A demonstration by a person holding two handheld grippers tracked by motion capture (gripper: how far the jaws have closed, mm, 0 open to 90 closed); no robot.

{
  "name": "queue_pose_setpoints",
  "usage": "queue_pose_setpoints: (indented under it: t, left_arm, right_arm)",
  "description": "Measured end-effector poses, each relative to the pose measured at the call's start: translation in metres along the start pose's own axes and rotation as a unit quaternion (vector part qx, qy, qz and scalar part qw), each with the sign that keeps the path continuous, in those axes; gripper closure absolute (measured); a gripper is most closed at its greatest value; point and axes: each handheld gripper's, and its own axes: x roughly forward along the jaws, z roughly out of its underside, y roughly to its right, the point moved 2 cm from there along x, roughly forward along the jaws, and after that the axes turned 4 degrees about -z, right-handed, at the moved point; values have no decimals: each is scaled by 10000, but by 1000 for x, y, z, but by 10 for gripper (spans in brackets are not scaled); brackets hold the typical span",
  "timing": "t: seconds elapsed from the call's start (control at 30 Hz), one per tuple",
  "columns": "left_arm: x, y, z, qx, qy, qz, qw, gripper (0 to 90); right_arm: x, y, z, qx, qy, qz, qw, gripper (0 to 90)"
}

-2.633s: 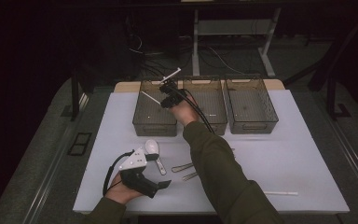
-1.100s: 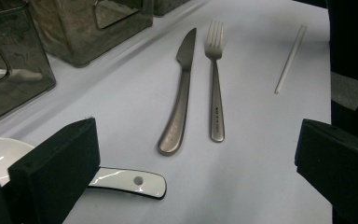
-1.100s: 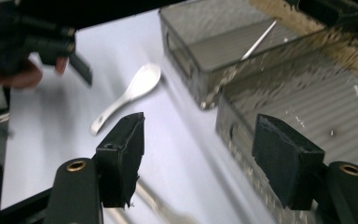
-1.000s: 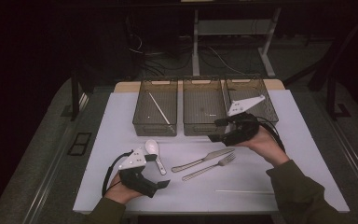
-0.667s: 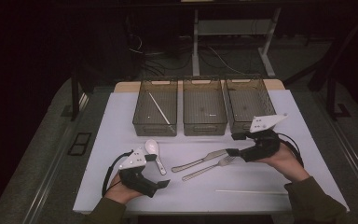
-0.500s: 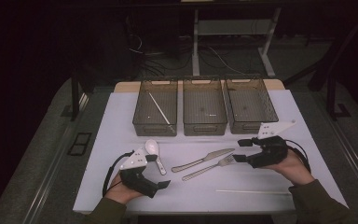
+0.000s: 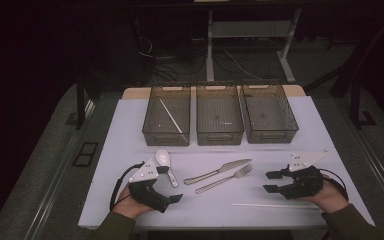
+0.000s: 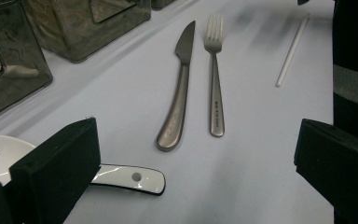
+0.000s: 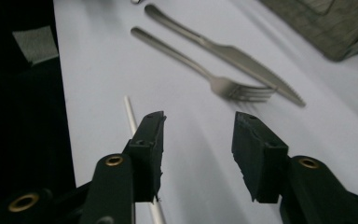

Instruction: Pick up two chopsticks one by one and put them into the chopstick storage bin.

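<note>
My right gripper (image 7: 273,182) hangs low over the table's front right, pointing left. In the right gripper view the right gripper (image 9: 200,137) is open; its jaws have just been closing with nothing between them. A thin white stick (image 7: 275,205) lies just in front of it and runs under one jaw (image 9: 131,117). A steel fork (image 7: 226,178) (image 9: 214,80) and knife (image 7: 218,171) (image 9: 233,52) lie side by side mid-table. My left gripper (image 7: 170,185) (image 8: 193,154) rests open at the front left, beside a white spoon (image 7: 164,161) (image 8: 128,177).
Three clear bins stand in a row at the back: the left bin (image 7: 150,131) holds a white stick (image 7: 171,117), the middle bin (image 7: 219,136) and right bin (image 7: 271,136) look empty. The table's front edge is close to both hands.
My right hand came from above the right bin down and toward the front edge, and its jaws narrowed. The left hand and the cutlery stayed put.
</note>
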Motion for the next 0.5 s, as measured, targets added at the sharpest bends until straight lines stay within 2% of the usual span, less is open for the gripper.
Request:
queue_pose_setpoints:
  t: [0.27,0.5]
  left_arm:
    - [0,1,0,-9,4,10,10000,0]
    - [1,1,0,-9,-4,9,10000,0]
  right_arm:
    - [5,-8,18,-93,-298,-212,9993,668]
    - [0,-9,33,-105,-476,-346,9982,756]
